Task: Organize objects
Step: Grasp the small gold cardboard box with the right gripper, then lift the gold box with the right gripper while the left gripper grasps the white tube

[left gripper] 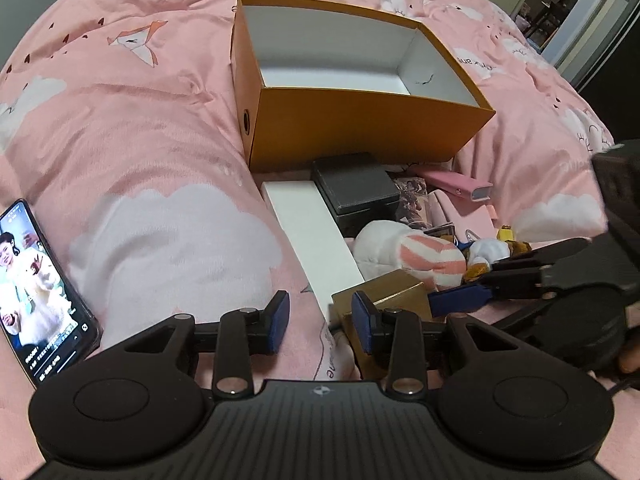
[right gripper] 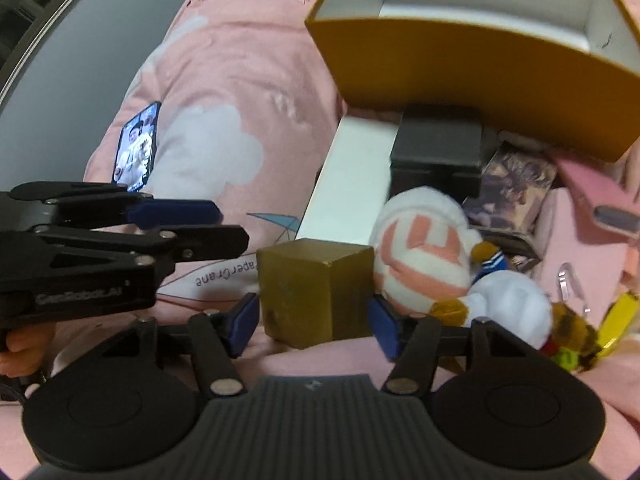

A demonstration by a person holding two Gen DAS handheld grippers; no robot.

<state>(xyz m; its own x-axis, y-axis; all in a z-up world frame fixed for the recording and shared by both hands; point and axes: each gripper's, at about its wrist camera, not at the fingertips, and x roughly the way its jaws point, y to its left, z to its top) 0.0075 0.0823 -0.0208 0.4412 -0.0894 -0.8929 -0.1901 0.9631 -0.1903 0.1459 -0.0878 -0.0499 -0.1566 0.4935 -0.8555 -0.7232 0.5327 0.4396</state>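
Right gripper [right gripper: 314, 318] straddles the gold box [right gripper: 316, 290], pads barely apart; left gripper [left gripper: 322, 322] spread, empty.

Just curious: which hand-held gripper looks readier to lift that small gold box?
The right hand-held gripper: its fingers flank the small gold box. The left hand-held gripper sits beside it, open over bedding.
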